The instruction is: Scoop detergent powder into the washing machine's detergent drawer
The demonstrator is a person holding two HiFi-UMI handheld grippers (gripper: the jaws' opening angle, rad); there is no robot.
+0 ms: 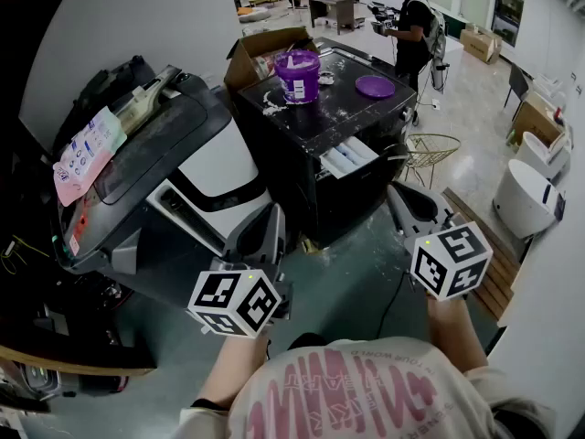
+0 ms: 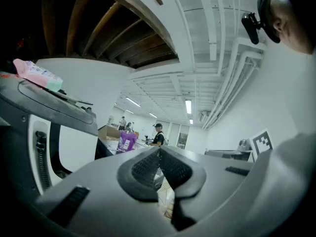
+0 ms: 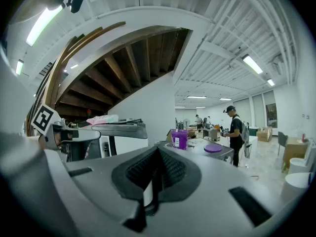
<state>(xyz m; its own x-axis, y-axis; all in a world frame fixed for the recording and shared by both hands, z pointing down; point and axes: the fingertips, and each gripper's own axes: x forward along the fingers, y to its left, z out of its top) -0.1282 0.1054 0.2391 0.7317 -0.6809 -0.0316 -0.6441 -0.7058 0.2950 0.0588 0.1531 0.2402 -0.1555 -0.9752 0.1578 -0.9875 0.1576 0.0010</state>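
Head view, steeply down: one purple detergent tub (image 1: 298, 74) standing upright and uncapped at the far left of the black washing machine (image 1: 338, 117) top, something white showing at its mouth, too small to name. To its right, lying flat and apart from it, one round purple lid (image 1: 375, 86). White powder (image 1: 274, 108) smeared over the top around the tub's base. Lower, on the machine's front, one detergent drawer (image 1: 347, 157) pulled out, pale compartments showing inside. Behind the tub, one open cardboard box (image 1: 260, 48).

Left gripper view: left gripper (image 2: 159, 152) clenched, ribbed pads meeting at the tips, nothing between them, touching nothing. Right gripper view: right gripper (image 3: 158, 154) likewise clamped together and empty. Both held low and well short of the washing machine, pointing roughly toward it, the left one in front of a big grey appliance (image 1: 174, 163) with a pink packet (image 1: 87, 154) on its lid. Two grippers in all, each carrying one marker cube (image 1: 236, 300).

Farther off: one person (image 1: 411, 21) standing just beyond the washing machine, one wire basket (image 1: 430, 154) on the floor at its right.
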